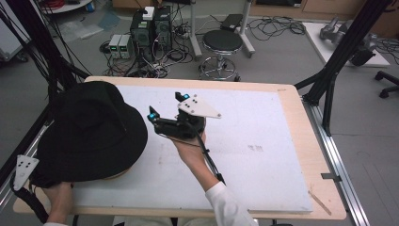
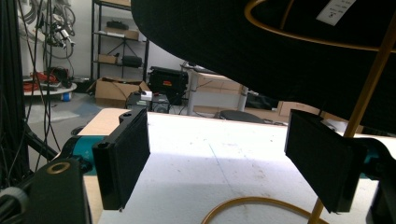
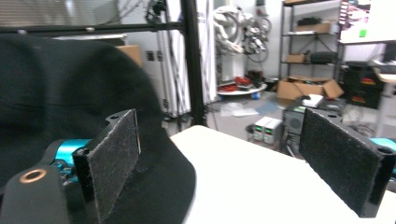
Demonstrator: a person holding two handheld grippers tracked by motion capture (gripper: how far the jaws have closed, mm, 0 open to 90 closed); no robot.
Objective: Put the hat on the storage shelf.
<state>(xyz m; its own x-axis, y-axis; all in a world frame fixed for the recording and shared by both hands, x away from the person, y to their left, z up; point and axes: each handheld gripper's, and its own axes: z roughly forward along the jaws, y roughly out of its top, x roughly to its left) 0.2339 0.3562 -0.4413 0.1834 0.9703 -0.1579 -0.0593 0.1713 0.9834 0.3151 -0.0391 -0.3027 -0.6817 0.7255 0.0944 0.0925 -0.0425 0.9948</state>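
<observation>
The right gripper [image 1: 165, 107] has its jaws spread wide beside the black hat [image 1: 89, 129]; the left gripper [image 2: 224, 163] is spread wide under its brim.

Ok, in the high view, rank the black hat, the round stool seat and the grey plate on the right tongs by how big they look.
1. Black hat, largest.
2. Stool seat; it stands farther back, so it may look small.
3. Grey plate on the right tongs, slightly smaller; a close call.

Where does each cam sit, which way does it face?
High view: above the person's side, facing forward and down on the table; right hand, both forearms show.
Left gripper view: on the left gripper, under the hat brim, jaws open.
Right gripper view: on the right gripper, facing the hat, jaws open, nothing between.
Shared: the black hat, white table.
</observation>
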